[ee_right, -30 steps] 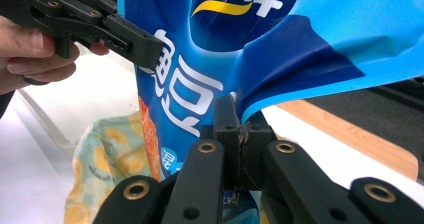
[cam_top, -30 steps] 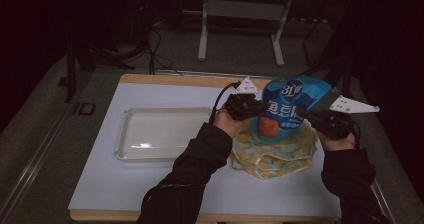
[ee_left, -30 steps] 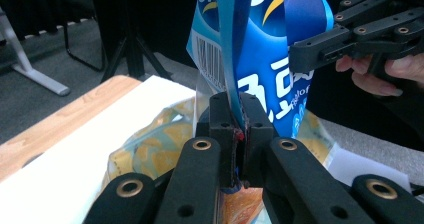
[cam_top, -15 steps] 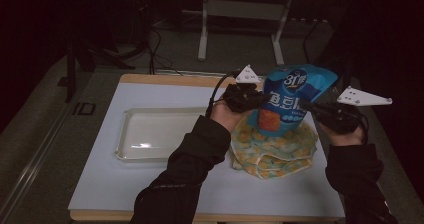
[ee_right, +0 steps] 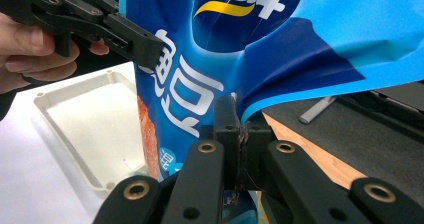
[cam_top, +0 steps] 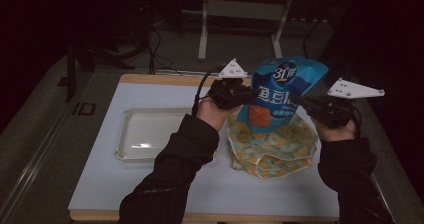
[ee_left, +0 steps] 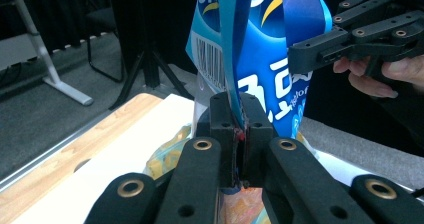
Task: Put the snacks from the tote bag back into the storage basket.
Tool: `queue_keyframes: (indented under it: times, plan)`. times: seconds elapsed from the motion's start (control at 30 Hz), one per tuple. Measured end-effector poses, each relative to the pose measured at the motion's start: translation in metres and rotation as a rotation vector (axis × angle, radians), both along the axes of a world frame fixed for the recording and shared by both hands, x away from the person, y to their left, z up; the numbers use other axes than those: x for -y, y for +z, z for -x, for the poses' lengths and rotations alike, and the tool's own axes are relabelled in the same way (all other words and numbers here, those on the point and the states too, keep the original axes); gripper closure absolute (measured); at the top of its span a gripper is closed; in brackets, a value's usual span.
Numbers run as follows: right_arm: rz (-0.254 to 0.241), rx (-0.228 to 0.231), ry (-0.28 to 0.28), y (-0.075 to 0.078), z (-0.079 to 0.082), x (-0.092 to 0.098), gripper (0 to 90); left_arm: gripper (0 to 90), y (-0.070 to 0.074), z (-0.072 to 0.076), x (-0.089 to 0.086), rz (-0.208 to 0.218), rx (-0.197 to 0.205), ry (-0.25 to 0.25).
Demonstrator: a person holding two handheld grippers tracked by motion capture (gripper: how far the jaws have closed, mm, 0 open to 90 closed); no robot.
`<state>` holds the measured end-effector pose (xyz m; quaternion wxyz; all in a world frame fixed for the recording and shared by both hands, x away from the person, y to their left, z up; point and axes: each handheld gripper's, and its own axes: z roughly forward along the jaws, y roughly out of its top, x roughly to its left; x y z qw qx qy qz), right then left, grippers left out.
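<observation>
Blue snack bag (cam_top: 281, 91) held upright above the table's (cam_top: 100, 184) right half, over a yellow-patterned bag (cam_top: 272, 146). Left gripper (cam_top: 252, 92) and right gripper (cam_top: 296, 100) each clamped tight on a side edge. Lift evenly; whether the bottom has cleared is unclear. White tray (cam_top: 150, 134) sits left.

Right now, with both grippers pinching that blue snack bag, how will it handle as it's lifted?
The blue snack bag is probably floppy: its film creases where the right gripper pinches it. It likely weighs little, hanging from two edge pinches. The glossy film may slip.
</observation>
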<state>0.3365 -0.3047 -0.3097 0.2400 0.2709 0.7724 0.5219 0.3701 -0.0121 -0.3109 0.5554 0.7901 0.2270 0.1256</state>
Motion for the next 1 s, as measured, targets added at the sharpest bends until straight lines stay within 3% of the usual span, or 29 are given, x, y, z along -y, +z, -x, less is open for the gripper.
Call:
queue_keyframes:
  times: [1.0]
  plan:
    - [0.003, -0.008, 0.103, 0.0, -0.006, -0.074, 89.1, 88.4, -0.001, 0.021, -0.077, 0.007, -0.01, 0.085]
